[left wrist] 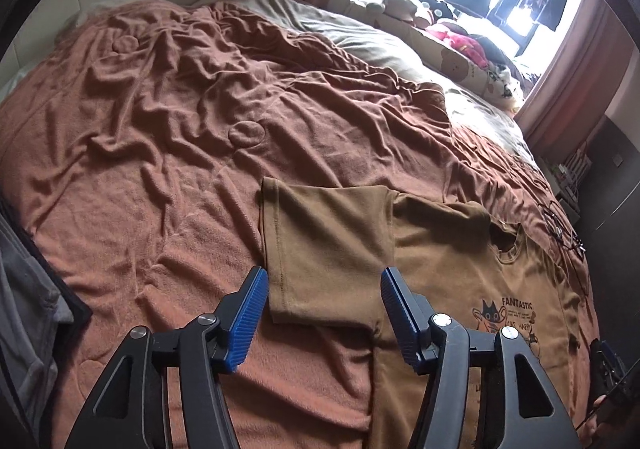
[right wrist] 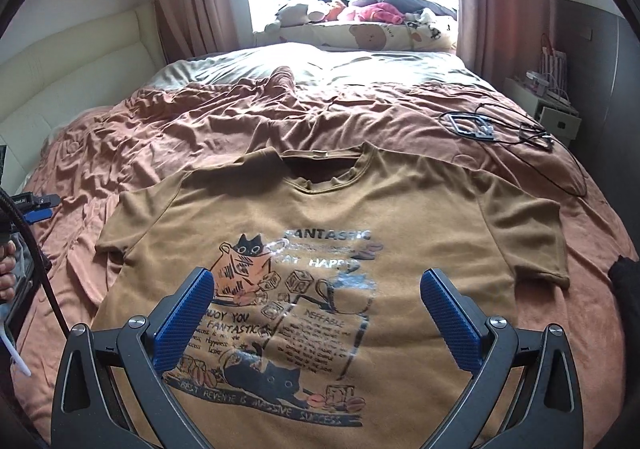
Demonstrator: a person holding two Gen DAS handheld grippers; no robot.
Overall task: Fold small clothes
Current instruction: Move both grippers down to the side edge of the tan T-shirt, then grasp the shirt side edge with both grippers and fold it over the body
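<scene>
A brown T-shirt (right wrist: 420, 217) with a cat print and the word FANTASTIC lies face up on the bed, collar away from me. My left gripper (left wrist: 323, 285) hovers over the shirt's left sleeve (left wrist: 324, 233). Its blue pads (left wrist: 256, 289) stand apart on either side of the sleeve's hem without pressing on it. My right gripper (right wrist: 318, 277) is open wide above the printed chest, with nothing between its fingers. The shirt's right sleeve (right wrist: 532, 245) lies spread out flat.
A wrinkled rust-coloured blanket (left wrist: 160, 129) covers the bed. Black cables and a small frame (right wrist: 472, 127) lie on it at the far right. Plush toys (right wrist: 360, 9) sit by the window. A cream headboard (right wrist: 80, 61) is at left, grey cloth (left wrist: 24, 309) at the bed's edge.
</scene>
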